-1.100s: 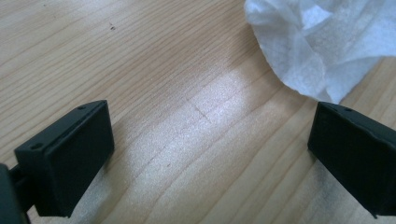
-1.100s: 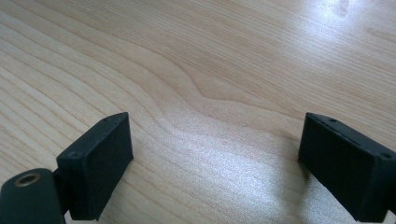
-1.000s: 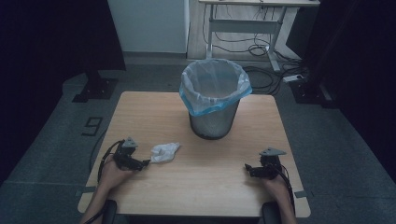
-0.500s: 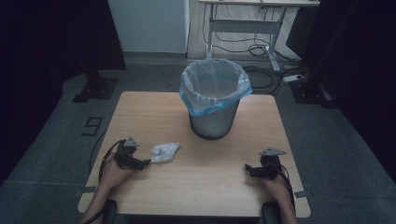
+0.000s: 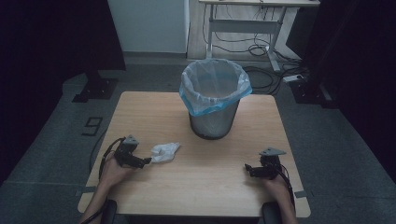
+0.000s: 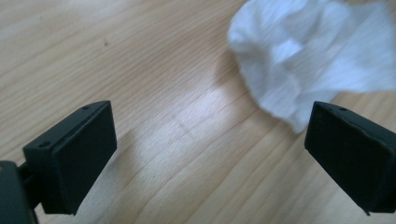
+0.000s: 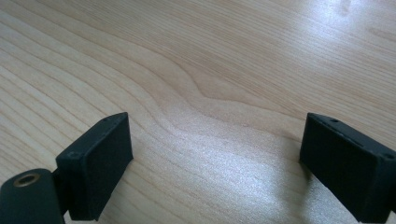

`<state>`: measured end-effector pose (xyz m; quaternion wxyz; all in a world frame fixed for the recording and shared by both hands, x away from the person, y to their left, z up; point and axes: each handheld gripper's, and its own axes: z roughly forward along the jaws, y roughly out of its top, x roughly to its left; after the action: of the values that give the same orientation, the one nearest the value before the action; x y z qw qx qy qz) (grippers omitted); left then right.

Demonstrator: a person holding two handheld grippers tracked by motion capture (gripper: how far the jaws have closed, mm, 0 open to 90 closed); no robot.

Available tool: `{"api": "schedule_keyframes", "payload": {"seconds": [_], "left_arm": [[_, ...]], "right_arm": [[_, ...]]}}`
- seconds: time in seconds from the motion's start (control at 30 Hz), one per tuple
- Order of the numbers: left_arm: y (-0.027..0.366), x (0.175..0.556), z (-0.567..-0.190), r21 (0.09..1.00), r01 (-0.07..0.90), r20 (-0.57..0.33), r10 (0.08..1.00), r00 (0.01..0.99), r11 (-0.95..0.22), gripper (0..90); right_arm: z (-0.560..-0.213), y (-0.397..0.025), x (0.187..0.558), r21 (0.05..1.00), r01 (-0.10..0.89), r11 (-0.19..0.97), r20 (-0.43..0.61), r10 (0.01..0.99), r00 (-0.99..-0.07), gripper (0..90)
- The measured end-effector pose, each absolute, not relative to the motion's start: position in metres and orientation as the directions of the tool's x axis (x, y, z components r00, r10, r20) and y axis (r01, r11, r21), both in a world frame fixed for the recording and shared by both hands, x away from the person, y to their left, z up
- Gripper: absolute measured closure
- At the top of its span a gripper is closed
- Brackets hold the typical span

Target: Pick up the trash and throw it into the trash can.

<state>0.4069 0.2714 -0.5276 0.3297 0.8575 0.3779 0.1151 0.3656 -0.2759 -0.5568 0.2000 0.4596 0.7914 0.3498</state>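
A crumpled white tissue (image 5: 165,152) lies on the wooden table (image 5: 196,191), left of the middle. My left gripper (image 5: 145,161) points at it from the left, its tips right at the tissue's near edge. In the left gripper view the gripper (image 6: 210,154) stands open, and the tissue (image 6: 317,60) lies just ahead of the right jaw, outside the gap. My right gripper (image 5: 247,169) rests near the table's right front, open over bare wood (image 7: 210,93). A mesh waste bin (image 5: 214,119) with a blue liner stands at the back middle.
A person's forearms come in from the table's front edge. Beyond the table there is a dark floor, a stand base (image 5: 95,87) at the left, and a desk frame with cables (image 5: 252,46) at the back.
My left gripper has crept slightly right, toward the tissue. The right gripper and the bin have stayed put.
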Motion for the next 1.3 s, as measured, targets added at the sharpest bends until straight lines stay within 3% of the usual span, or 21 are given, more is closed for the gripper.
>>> {"api": "schedule_keyframes", "payload": {"seconds": [0.17, 0.5, 0.87, 1.17, 1.3], "left_arm": [[0.264, 0.409, -0.516, 0.675, 0.558, -0.079, 0.704, 0.705, -0.483, 3.1], [0.231, 0.423, -0.492, 0.674, 0.502, -0.043, 0.650, 0.759, -0.541, 3.4], [0.198, 0.438, -0.503, 0.659, 0.496, -0.063, 0.616, 0.785, -0.565, 5.1], [0.191, 0.442, -0.529, 0.616, 0.506, -0.039, 0.618, 0.786, -0.604, 14.9], [0.191, 0.439, -0.535, 0.613, 0.491, -0.023, 0.607, 0.794, -0.619, 27.5]], "right_arm": [[-0.557, -0.276, 0.366, 0.737, 0.589, 0.332, 0.005, 0.869, -0.496, 8.0], [-0.557, -0.275, 0.366, 0.735, 0.591, 0.331, 0.006, 0.870, -0.494, 7.4], [-0.557, -0.275, 0.366, 0.735, 0.592, 0.331, 0.005, 0.870, -0.493, 7.0], [-0.557, -0.275, 0.366, 0.734, 0.592, 0.333, 0.005, 0.869, -0.495, 6.6], [-0.557, -0.274, 0.366, 0.734, 0.592, 0.333, 0.005, 0.869, -0.495, 6.4]]}}
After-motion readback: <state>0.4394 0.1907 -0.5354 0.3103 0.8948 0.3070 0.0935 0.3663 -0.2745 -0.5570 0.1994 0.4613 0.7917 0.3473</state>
